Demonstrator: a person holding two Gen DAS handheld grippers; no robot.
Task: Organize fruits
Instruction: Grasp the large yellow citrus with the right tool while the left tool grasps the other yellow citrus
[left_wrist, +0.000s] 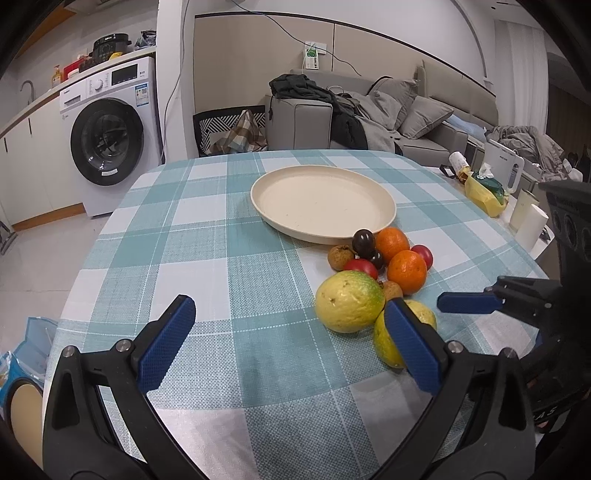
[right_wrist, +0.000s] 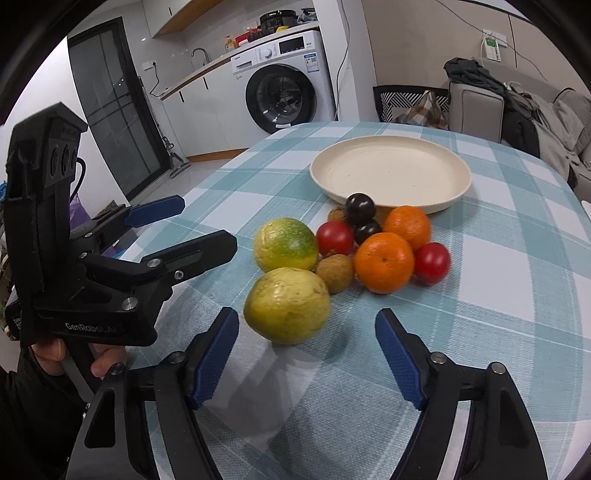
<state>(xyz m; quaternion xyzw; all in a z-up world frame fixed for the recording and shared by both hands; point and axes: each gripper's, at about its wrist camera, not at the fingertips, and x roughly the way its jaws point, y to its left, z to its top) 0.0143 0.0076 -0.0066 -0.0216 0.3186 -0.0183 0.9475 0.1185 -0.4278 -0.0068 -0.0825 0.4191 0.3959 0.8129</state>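
Note:
A pile of fruit lies on the checked tablecloth in front of an empty cream plate (left_wrist: 323, 203) (right_wrist: 390, 173). It holds two yellow-green guavas (left_wrist: 349, 301) (right_wrist: 287, 305), two oranges (left_wrist: 406, 271) (right_wrist: 384, 262), red tomatoes (right_wrist: 335, 238), dark plums (right_wrist: 360, 207) and brown longans (right_wrist: 335, 272). My left gripper (left_wrist: 291, 343) is open and empty, left of the pile. My right gripper (right_wrist: 308, 354) is open and empty, just short of the nearest guava. Each gripper shows in the other's view: the right gripper (left_wrist: 469, 302) and the left gripper (right_wrist: 184, 229).
The round table (left_wrist: 207, 236) stands in a living room. A washing machine (left_wrist: 110, 136) is at the back left, a sofa with clothes (left_wrist: 388, 107) behind. Cups, a tissue pack and a yellow bag (left_wrist: 487, 195) sit at the table's right edge.

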